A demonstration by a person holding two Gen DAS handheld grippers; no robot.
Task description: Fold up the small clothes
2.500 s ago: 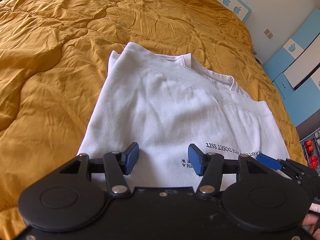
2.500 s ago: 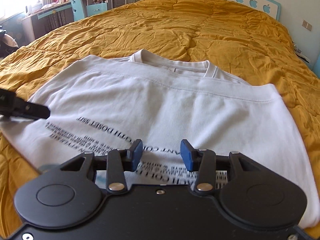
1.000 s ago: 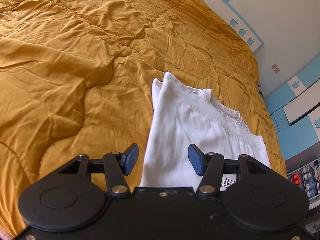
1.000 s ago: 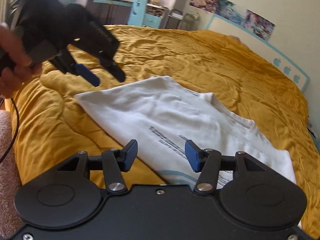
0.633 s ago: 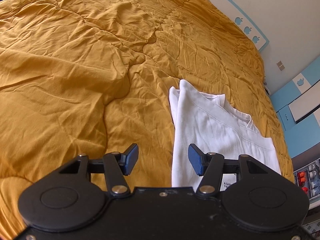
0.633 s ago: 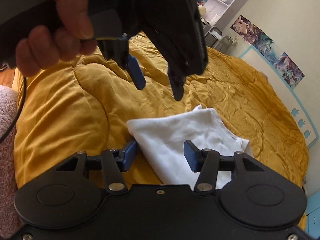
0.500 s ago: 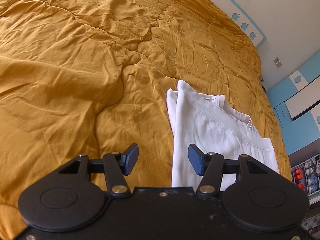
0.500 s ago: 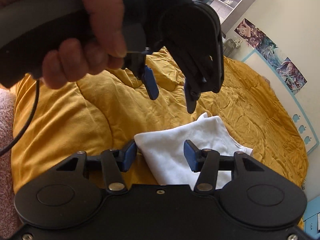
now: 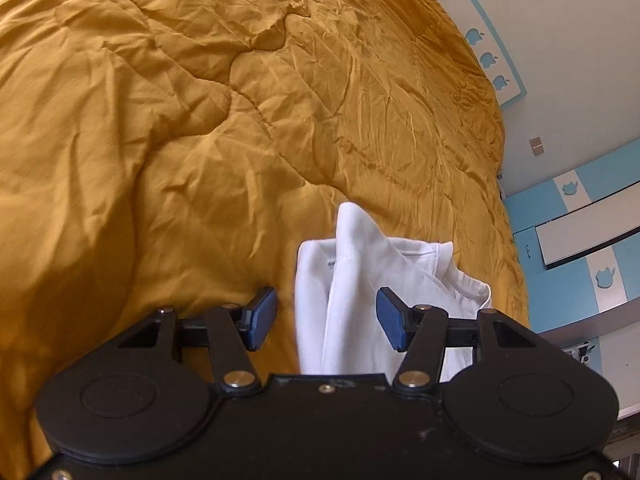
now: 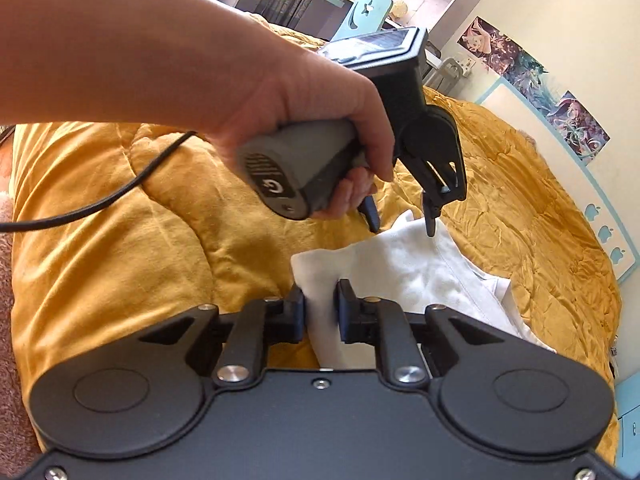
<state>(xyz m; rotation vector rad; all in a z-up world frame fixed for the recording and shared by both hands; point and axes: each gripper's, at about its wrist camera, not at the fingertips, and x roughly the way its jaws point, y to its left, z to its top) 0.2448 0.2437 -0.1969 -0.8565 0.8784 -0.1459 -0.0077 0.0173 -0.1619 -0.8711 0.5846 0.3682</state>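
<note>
1. I watch the right gripper closing its blue fingers on the near corner of the white T-shirt; the cloth stands pinched between the pads, which press on it.

2. The left gripper has its fingers spread wide, with a raised ridge of the shirt between them but touched by neither pad. From the right wrist view the same tool, gripped in the person's hand, hovers with its tips just above the shirt's far corner.

3. The shirt lies on the mustard quilt of the bed, already folded into a narrow stack, directly ahead of both pairs of fingers.

4. To do this step well, I judge that the left fingers should sink until the raised corner sits deep between the pads, then close on all layers at once, so both corners lift together and the fold stays square.

5. The shirt is a soft, ribbed-looking cotton knit, limp and layered, its collar edge showing beyond the right fingers. The quilt beneath is puffy, creased and slightly glossy, likely to yield under pressure.

6. A black cable trails from the left tool across the quilt, left of the fingers.
</note>
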